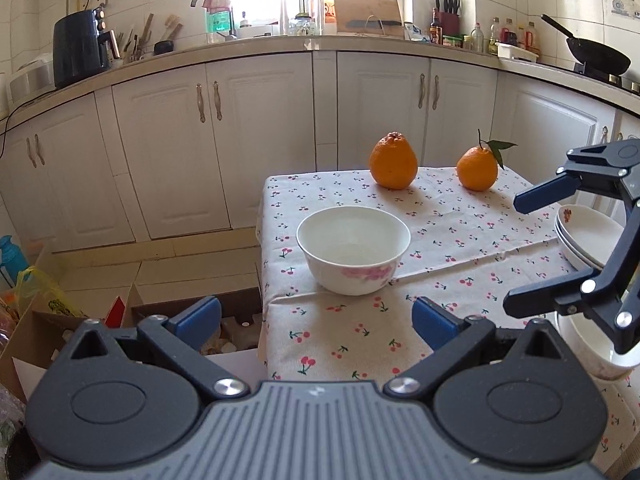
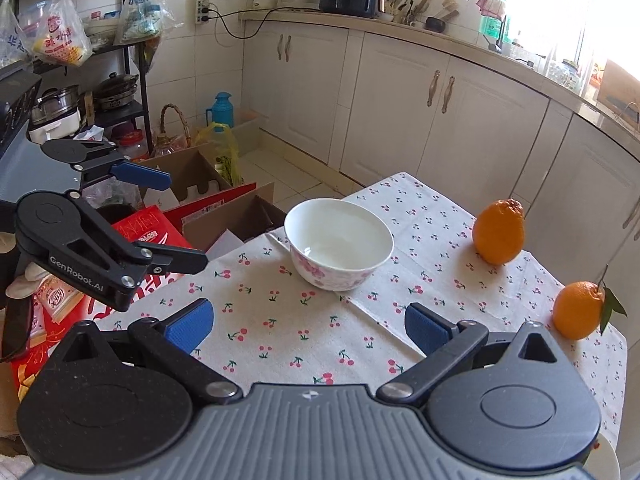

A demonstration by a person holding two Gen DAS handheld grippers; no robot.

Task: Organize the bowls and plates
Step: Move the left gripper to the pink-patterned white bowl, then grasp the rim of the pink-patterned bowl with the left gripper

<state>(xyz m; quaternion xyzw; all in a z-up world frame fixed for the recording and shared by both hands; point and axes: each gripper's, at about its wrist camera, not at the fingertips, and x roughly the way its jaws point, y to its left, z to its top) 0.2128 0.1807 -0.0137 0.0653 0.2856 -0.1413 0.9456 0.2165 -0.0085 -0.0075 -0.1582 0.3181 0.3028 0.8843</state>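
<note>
A white bowl (image 1: pixel 354 254) (image 2: pixel 338 244) with pink flowers stands upright and empty on the cherry-print tablecloth (image 1: pixel 352 344) (image 2: pixel 280 320). My left gripper (image 1: pixel 316 320) is open, a short way in front of the bowl and touching nothing; in the right wrist view the left gripper (image 2: pixel 188 220) hangs off the table's left edge. My right gripper (image 2: pixel 308 328) is open too, with the bowl ahead of it. Seen from the left wrist, the right gripper (image 1: pixel 520 252) hovers over stacked white plates (image 1: pixel 584 236) and a second white bowl (image 1: pixel 592 348), which is partly hidden.
Two oranges (image 1: pixel 394 164) (image 1: pixel 478 170) sit at the table's far side. Open cardboard boxes (image 2: pixel 224 208) and a red carton (image 2: pixel 152 232) crowd the floor left of the table. White cabinets (image 1: pixel 260 132) run behind. A plate rim (image 2: pixel 608 456) shows under the right gripper.
</note>
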